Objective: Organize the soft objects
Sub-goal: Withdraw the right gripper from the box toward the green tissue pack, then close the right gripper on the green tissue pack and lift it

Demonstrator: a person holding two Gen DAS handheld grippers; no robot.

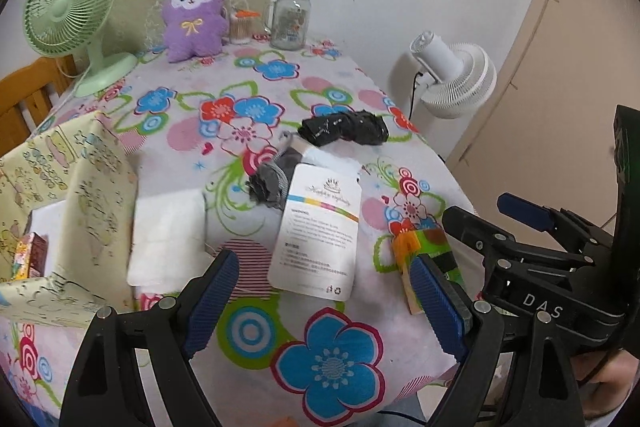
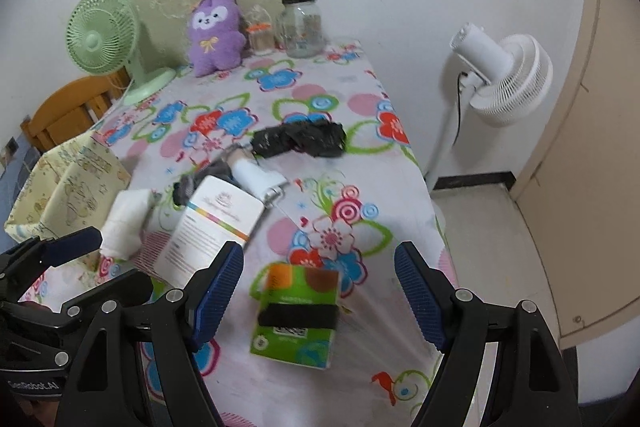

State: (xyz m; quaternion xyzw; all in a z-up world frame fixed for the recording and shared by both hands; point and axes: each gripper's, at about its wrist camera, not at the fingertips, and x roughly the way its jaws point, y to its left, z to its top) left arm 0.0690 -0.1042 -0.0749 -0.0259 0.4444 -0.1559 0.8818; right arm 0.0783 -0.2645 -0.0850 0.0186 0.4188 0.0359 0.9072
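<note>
A: How is each hand-held gripper posed?

B: The left hand-held gripper [image 1: 324,303] is tilted downward over the bench [image 1: 332,359], jaws spread wide, nothing held. The right hand-held gripper [image 2: 320,299] is angled likewise, wide and empty.

A: Where are the soft things?

B: A green packet [image 2: 296,315] is seen between the right jaws, untouched. A white folded cloth [image 1: 168,239] lies beside the patterned box [image 1: 80,195]; 1 black bundle [image 1: 344,129] lies mid-bench.

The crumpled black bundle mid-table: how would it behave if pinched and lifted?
The black bundle looks wrinkled and shiny, like thin plastic or fabric, so it would probably sag and unfold. It seems light. Being lumpy, it is unlikely to roll.
</note>
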